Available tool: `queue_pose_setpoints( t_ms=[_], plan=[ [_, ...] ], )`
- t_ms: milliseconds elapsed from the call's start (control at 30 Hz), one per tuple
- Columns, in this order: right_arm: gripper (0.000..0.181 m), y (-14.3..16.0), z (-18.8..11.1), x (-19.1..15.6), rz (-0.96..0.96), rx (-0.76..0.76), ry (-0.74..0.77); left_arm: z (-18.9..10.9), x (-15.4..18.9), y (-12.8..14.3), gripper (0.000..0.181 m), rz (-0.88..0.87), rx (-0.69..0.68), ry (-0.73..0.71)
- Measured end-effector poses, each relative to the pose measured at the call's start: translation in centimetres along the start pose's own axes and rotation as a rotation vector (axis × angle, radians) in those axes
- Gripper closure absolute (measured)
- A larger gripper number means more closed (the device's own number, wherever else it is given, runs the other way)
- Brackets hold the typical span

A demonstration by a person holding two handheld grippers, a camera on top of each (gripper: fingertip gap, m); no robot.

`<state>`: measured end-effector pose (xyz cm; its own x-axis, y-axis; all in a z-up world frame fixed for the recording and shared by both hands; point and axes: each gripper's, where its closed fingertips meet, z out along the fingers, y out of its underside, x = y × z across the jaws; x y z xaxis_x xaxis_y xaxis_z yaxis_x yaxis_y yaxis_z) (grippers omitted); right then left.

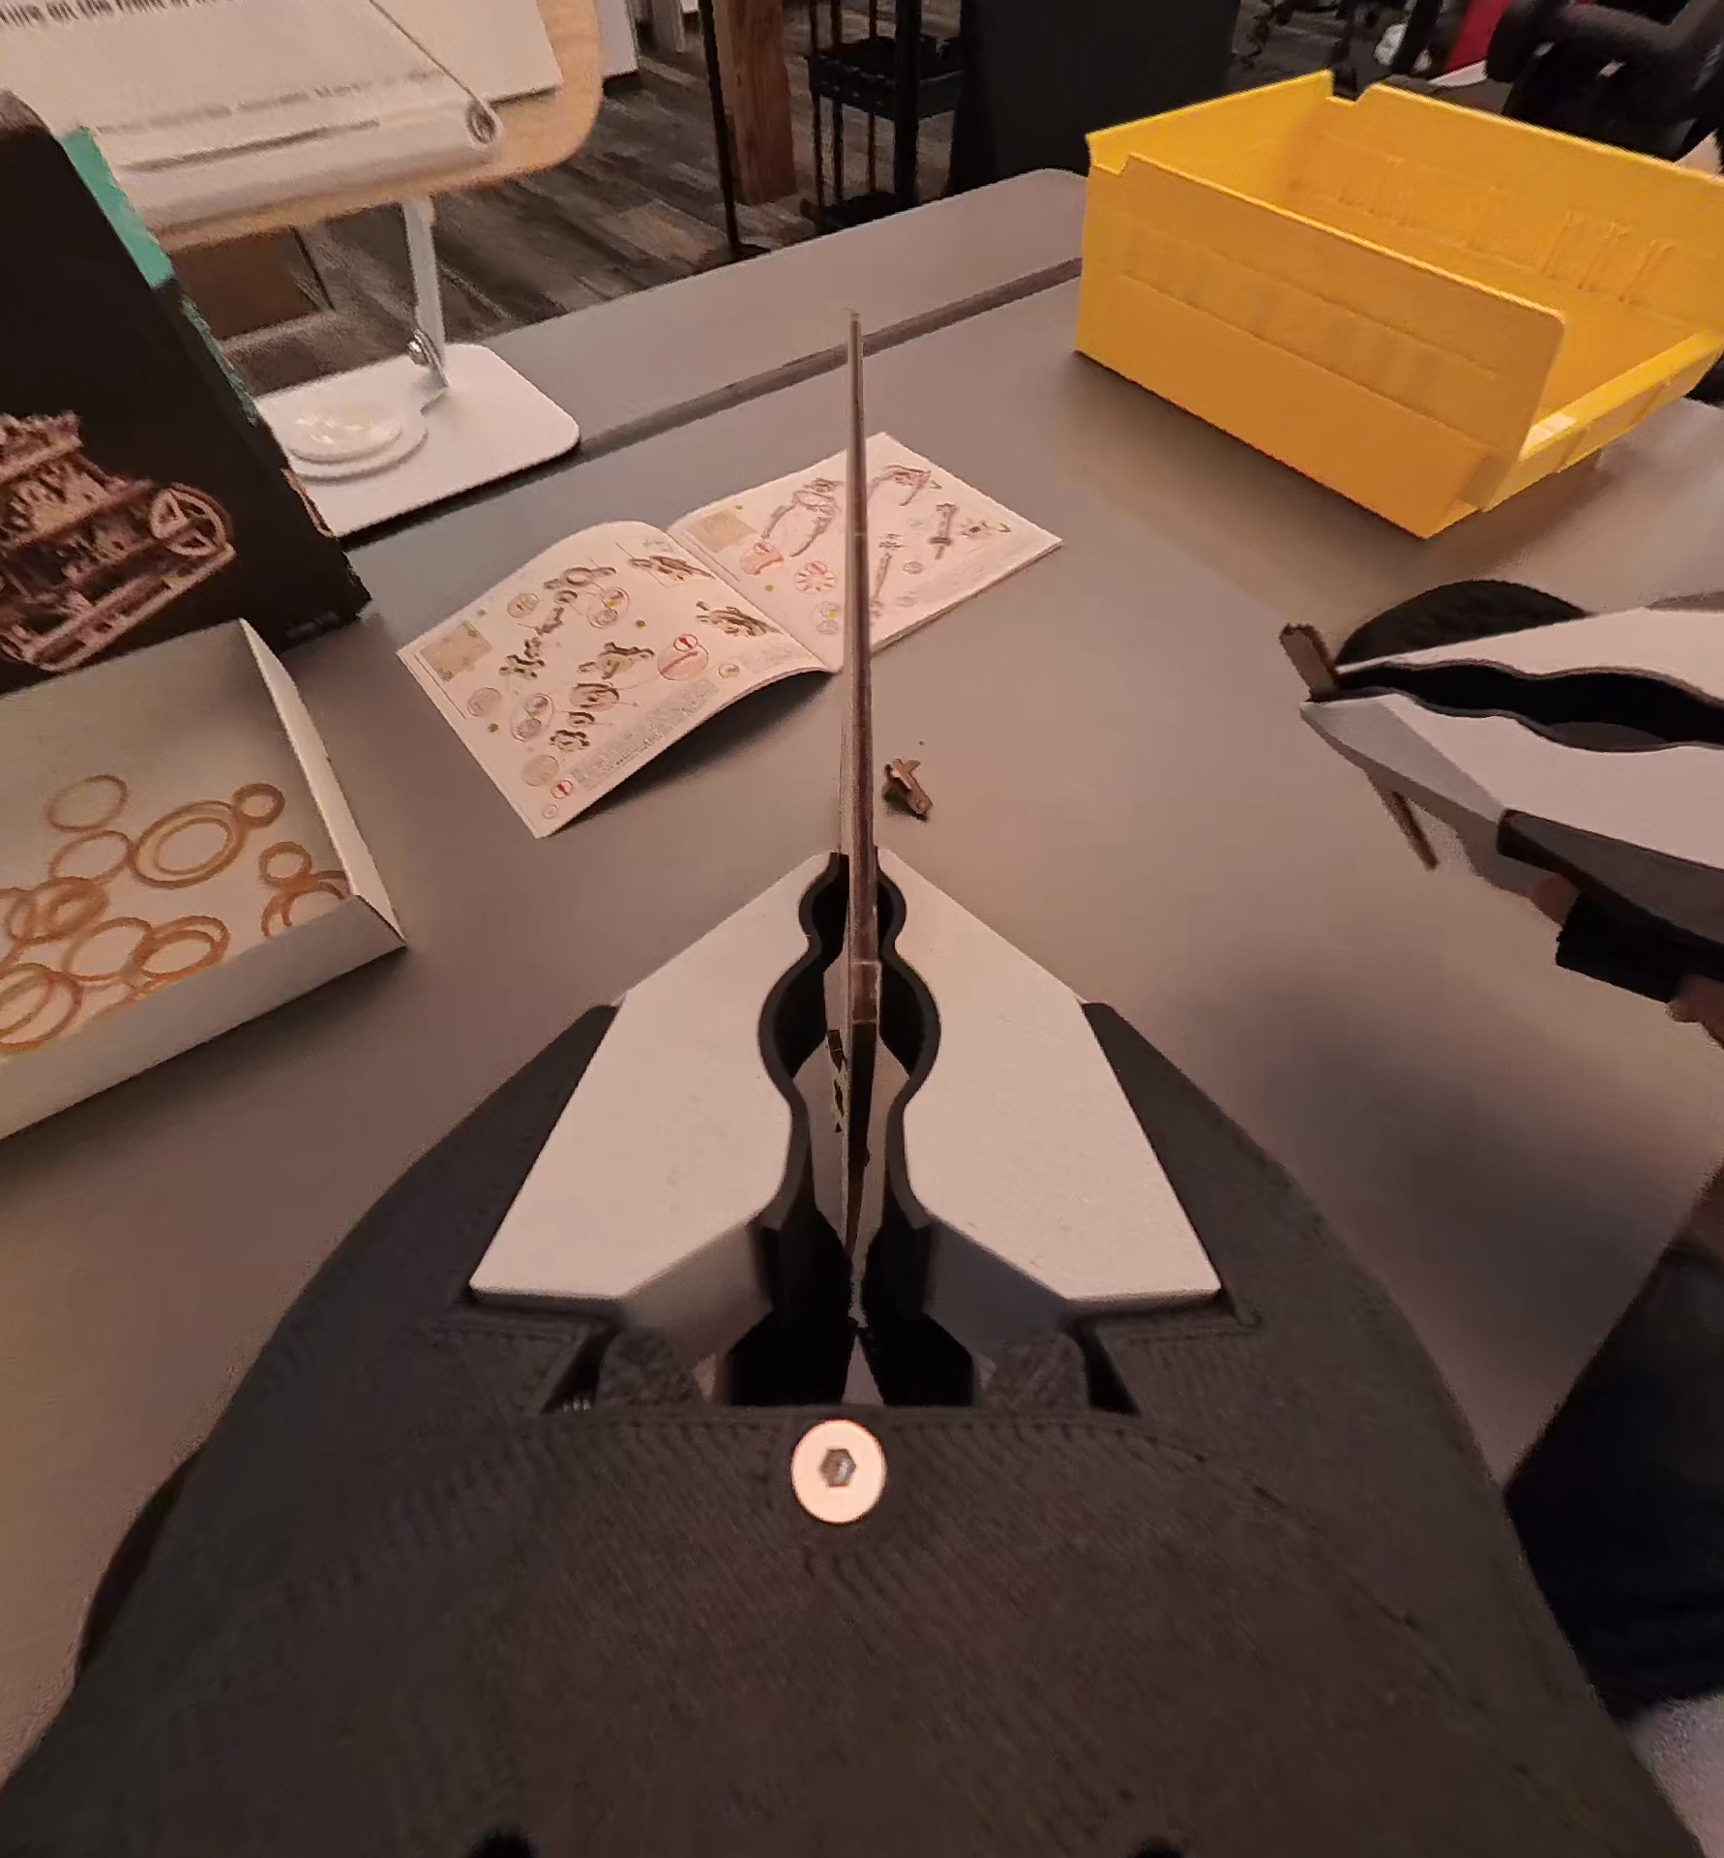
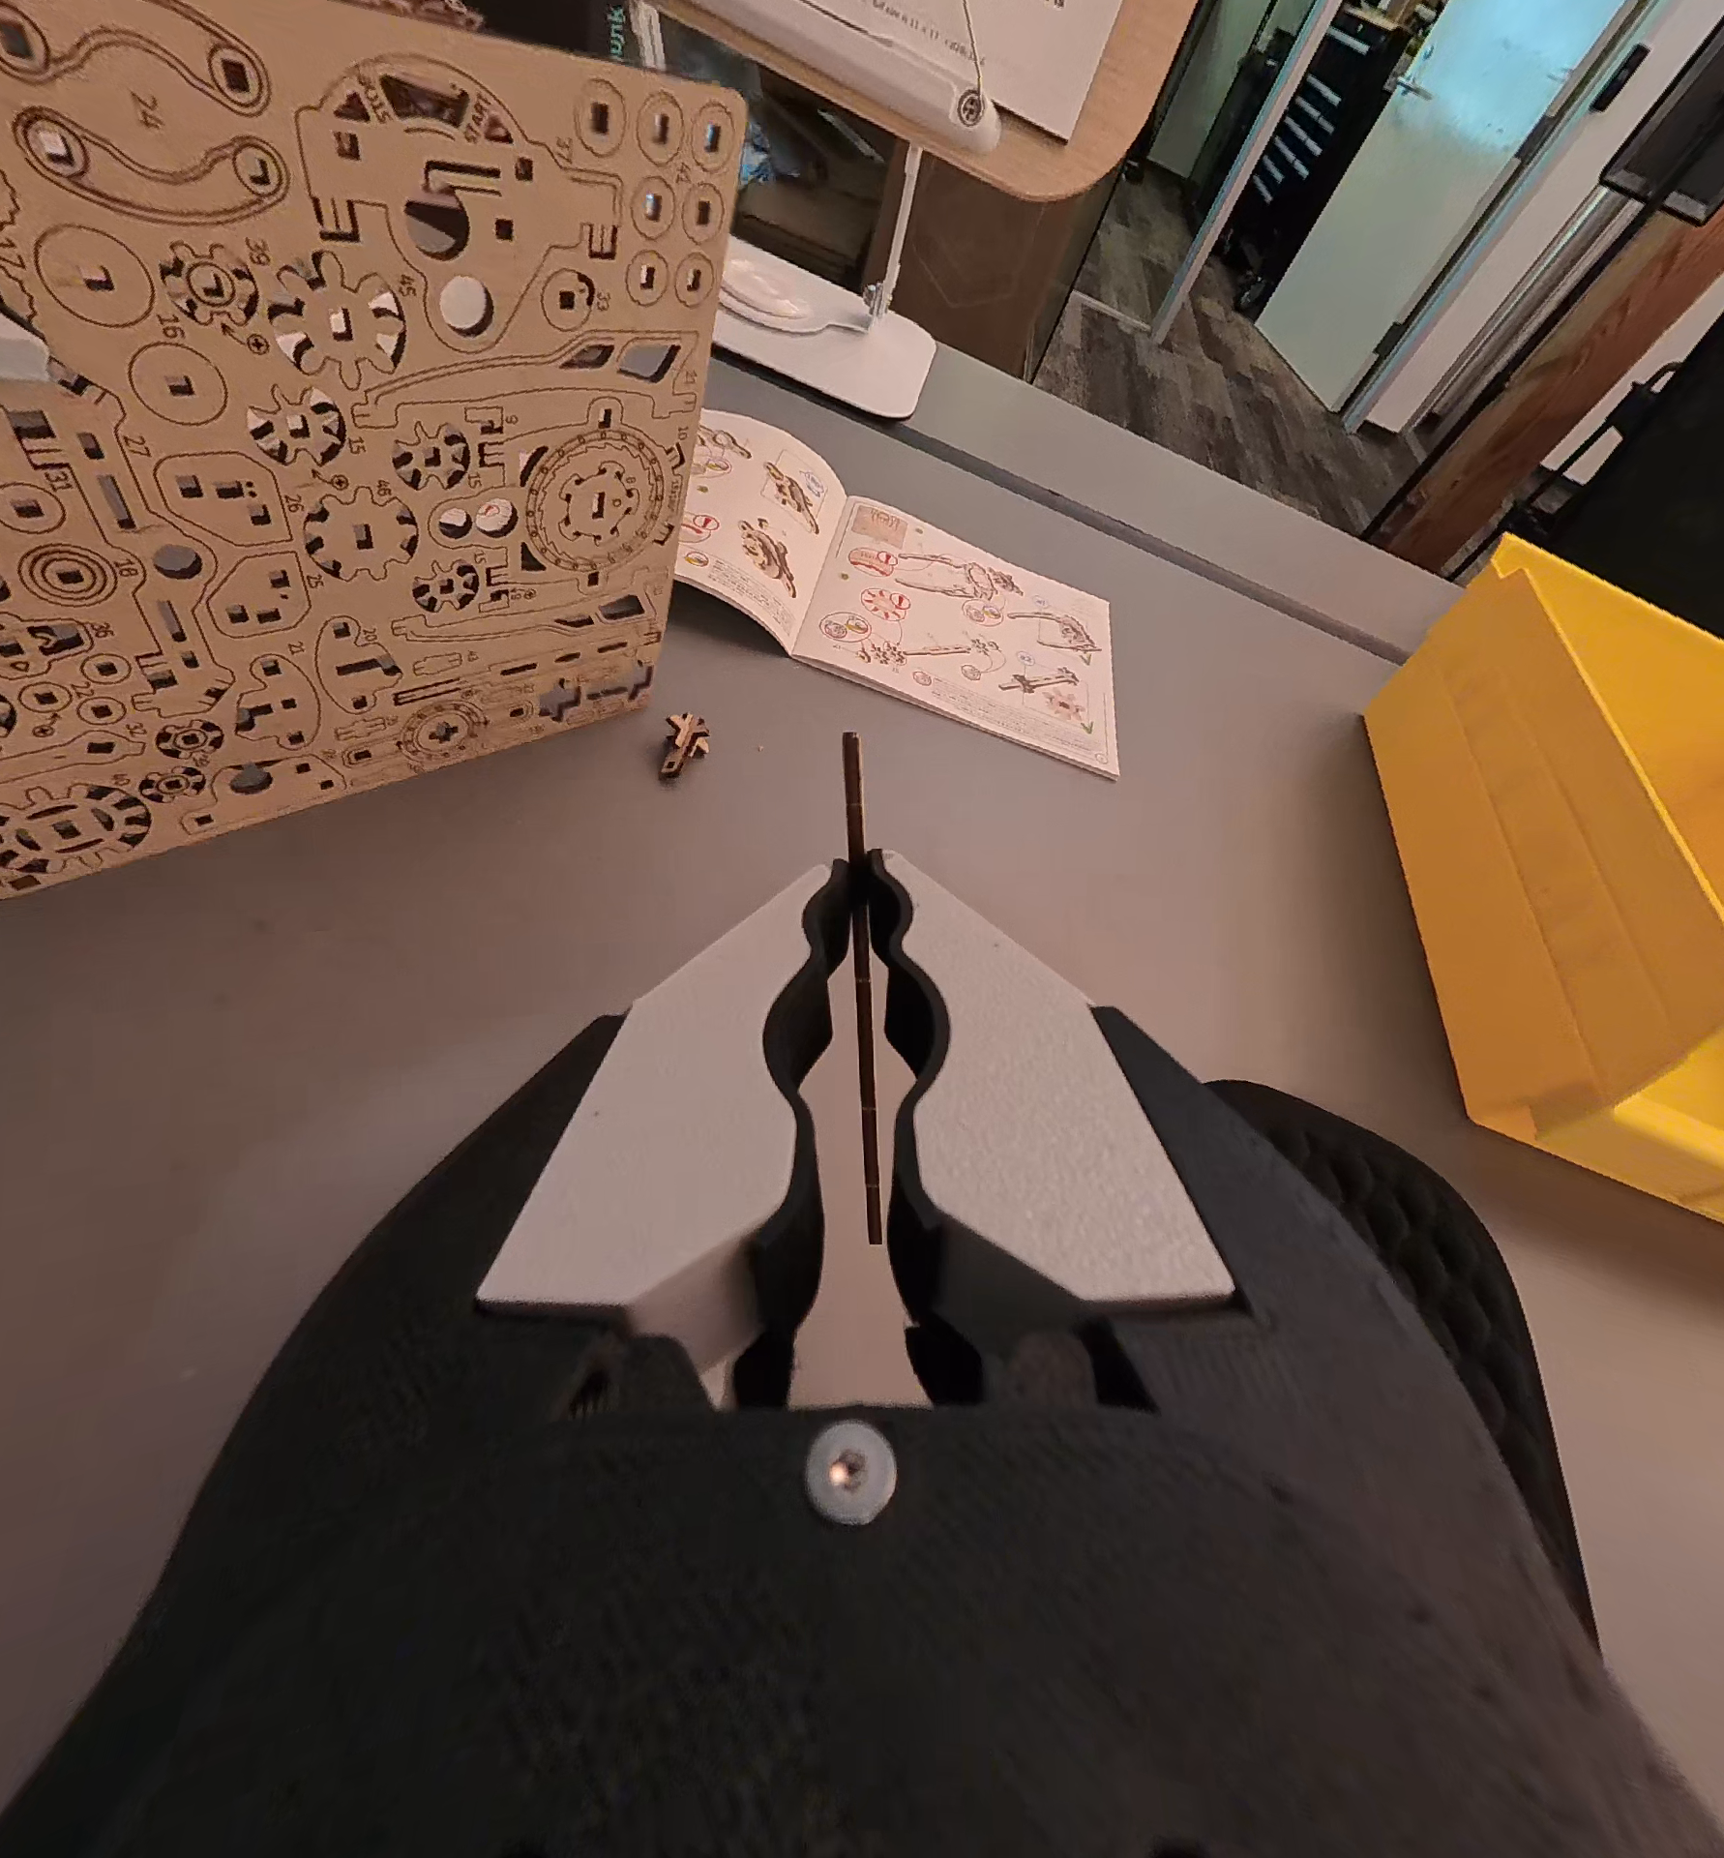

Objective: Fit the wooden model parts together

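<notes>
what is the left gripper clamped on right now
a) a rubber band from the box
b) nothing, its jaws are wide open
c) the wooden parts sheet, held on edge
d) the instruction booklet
c: in the left wrist view the left gripper is shut on the thin wooden parts sheet, seen edge-on, while the instruction booklet lies open on the table.

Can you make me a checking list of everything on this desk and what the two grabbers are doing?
Surface: grey table, mostly bare in the middle.
Job's things: wooden parts sheet held upright on edge; thin wooden strip; small wooden piece lying loose on the table.
Clutter: open instruction booklet, yellow bin, model box, tray of rubber bands, white stand base.
Grippers: left gripper shut on the sheet; right gripper shut on the strip.
Cables: nothing seen.
Surroundings: carpeted office floor, doors behind.
</notes>
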<state>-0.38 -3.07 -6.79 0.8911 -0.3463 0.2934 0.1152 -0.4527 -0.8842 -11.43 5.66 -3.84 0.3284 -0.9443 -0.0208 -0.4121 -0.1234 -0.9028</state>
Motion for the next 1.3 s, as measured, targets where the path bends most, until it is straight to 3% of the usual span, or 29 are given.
queue_pose_setpoints(
  t_ms=[33, 233, 500, 700, 900, 1133, 1300],
  plan=[
    [0.18, 0.1, -0.1, 0.0, 0.001, 0.001, -0.003, -0.1, -0.1, 0.0, 0.181, -0.026, -0.007, 0.024],
    [0.18, 0.8, -0.9, -2.0, 0.055, 0.023, -0.114, -1.1, -0.6, 0.9, 0.18, -0.221, -0.039, 0.177],
    [0.179, -2.2, -5.0, -9.0, 0.271, 0.229, -0.59, -2.1, -1.5, 2.9, 0.18, -0.382, -0.056, 0.273],
    [0.179, -2.4, -6.0, -7.5, 0.377, 0.288, -0.657, -3.8, -1.3, 5.0, 0.18, -0.534, -0.07, 0.398],
    [0.179, -2.2, -7.2, -5.6, 0.496, 0.364, -0.711, -5.5, -1.4, 7.0, 0.18, -0.661, -0.005, 0.42],
    [0.18, -3.8, -11.5, -7.3, 0.808, 0.635, -0.994, -5.4, 1.4, 8.5, 0.179, -0.773, 0.004, 0.498],
    [0.18, -4.1, -13.4, -8.7, 0.784, 0.839, -0.961, -4.4, 3.3, 8.7, 0.18, -0.815, 0.014, 0.536]
  ],
)
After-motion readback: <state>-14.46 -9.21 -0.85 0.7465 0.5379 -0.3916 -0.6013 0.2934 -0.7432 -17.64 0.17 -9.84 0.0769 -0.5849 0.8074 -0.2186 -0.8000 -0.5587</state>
